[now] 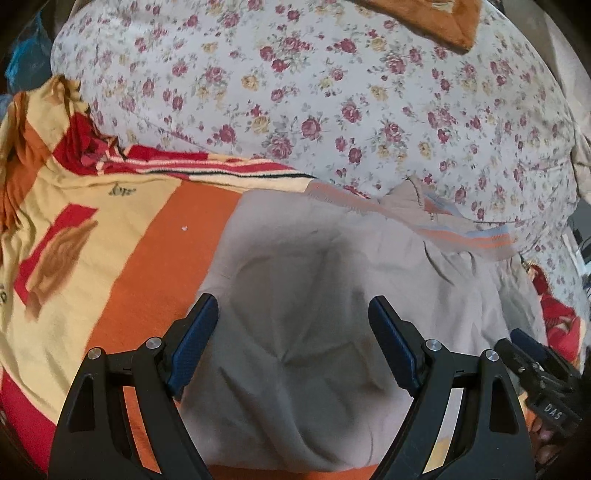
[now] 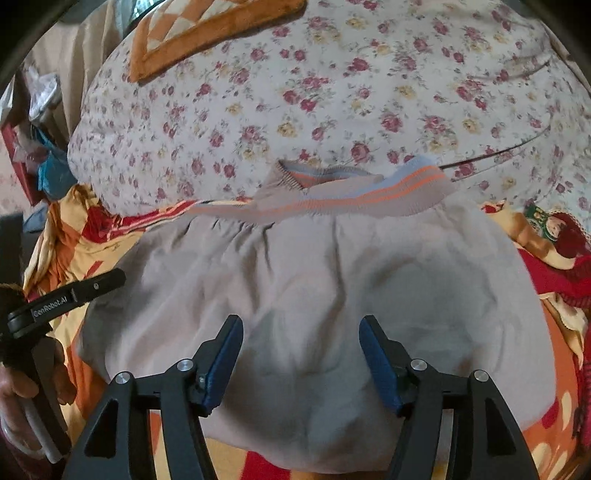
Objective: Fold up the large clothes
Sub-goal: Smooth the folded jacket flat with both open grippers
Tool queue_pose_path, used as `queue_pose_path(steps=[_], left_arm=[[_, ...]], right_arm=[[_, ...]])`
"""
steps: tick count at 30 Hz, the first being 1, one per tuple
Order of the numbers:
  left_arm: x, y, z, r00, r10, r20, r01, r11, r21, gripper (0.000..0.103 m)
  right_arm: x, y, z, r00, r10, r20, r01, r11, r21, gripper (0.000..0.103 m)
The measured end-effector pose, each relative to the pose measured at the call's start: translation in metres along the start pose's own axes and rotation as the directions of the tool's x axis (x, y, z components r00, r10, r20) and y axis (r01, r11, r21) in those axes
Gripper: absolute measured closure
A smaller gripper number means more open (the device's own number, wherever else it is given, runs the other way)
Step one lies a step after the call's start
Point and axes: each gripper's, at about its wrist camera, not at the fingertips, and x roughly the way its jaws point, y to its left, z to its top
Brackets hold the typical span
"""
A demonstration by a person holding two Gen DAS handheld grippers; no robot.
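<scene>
Left wrist view looks down on a pale grey, soft cotton garment with a ribbed hem band striped in orange and light blue, spread on a bed covered by an orange, cream and red patterned blanket. Beyond the striped band lies a plump quilt in white cloth printed with small red roses, and beyond that quilt, at the far edge, a brown plush cushion shows in part. The left tongs stand wide apart above the grey garment, nothing between their blue pads, which press on nothing. The right tongs, seen in the right wrist view, are likewise parted and empty over the near half of the garment; their pads do not touch the cloth.

Judging from how the garment lies, rounded and doubled with the striped band on its far side, a fold looks just laid down and both tools are free of it. The next move probably calls for taking a fresh hold: each pair of tongs pinching one near corner or side edge of the garment, gathering both layers, then carrying that edge toward the striped band evenly so the cloth does not skew or bunch
</scene>
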Motion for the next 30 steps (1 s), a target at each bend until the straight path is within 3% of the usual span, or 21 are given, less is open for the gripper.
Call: queue_pose_path(steps=[6, 11, 15, 20, 22, 26, 30], left_arm=[[-0.005, 0.002, -0.002, 0.999, 0.029, 0.023, -0.03, 0.999, 0.025, 0.019], [-0.008, 0.006, -0.001, 0.999, 0.033, 0.032, -0.034, 0.999, 0.014, 0.019], [-0.01, 0.007, 0.0, 0.999, 0.031, 0.038, -0.032, 0.999, 0.008, 0.019], [-0.011, 0.007, -0.002, 0.999, 0.038, 0.037, -0.038, 0.999, 0.015, 0.019], [-0.009, 0.007, -0.003, 0.998, 0.043, 0.035, -0.044, 0.999, 0.016, 0.019], [-0.006, 0.008, -0.003, 0.999, 0.042, 0.024, -0.043, 0.999, 0.006, 0.019], [-0.004, 0.009, -0.002, 0.999, 0.05, 0.02, -0.05, 0.999, 0.009, 0.019]], right_arm=[[0.034, 0.007, -0.02, 0.997, -0.043, -0.07, 0.042, 0.999, -0.021, 0.039], [0.037, 0.009, -0.021, 0.996, -0.054, -0.076, 0.051, 0.998, -0.039, 0.035], [0.039, 0.011, -0.021, 0.994, -0.035, -0.102, 0.028, 0.997, -0.07, 0.024], [0.031, 0.016, -0.018, 0.993, -0.031, -0.118, 0.024, 0.998, -0.056, 0.024], [0.021, 0.019, -0.012, 0.996, 0.008, -0.086, -0.011, 0.999, -0.034, 0.024], [0.014, 0.027, -0.001, 0.999, -0.021, -0.025, 0.019, 0.998, -0.055, 0.024], [0.021, 0.027, 0.01, 0.999, -0.049, 0.007, 0.049, 0.998, -0.031, 0.035]])
